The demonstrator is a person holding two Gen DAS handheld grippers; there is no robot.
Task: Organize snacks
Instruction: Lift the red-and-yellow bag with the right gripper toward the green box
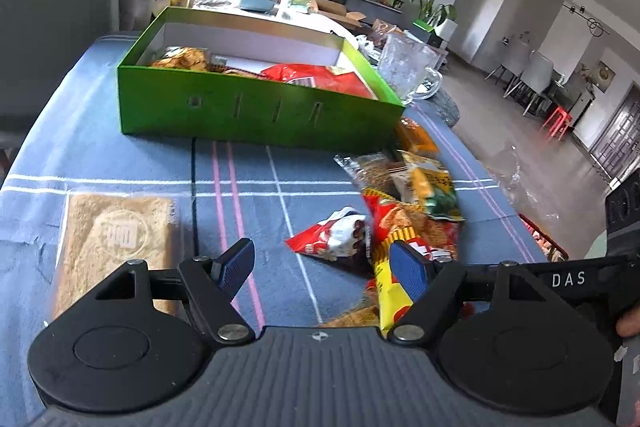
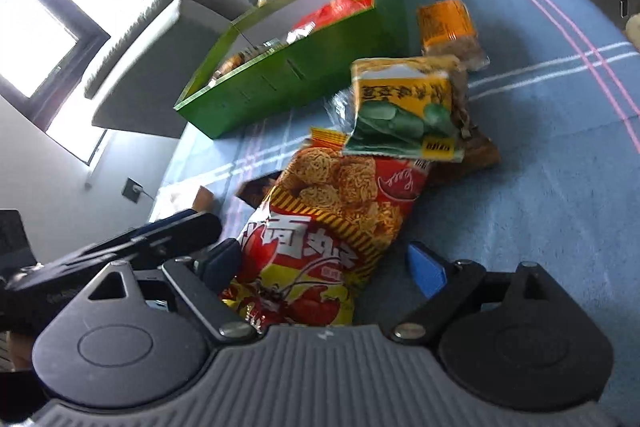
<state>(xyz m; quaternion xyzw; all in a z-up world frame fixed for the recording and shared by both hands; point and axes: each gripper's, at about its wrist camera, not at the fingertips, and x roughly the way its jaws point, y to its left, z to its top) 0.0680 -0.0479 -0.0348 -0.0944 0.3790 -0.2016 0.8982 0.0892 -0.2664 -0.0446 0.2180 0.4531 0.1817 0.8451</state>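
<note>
Blue plaid cloth covers the worktop (image 1: 120, 155), with the green box (image 1: 256, 111) at the back already holding a few packets. Loose snacks lie in a heap just in front of it. My right hand-held gripper (image 2: 324, 263) stands spread around the noodle snack bag (image 2: 320, 227), pads not yet pressing; I judge I'm mid-pick. Next I must clench, lift and carry it into the box. My left hand-held gripper (image 1: 322, 269) hangs released and empty above the cloth.
</note>
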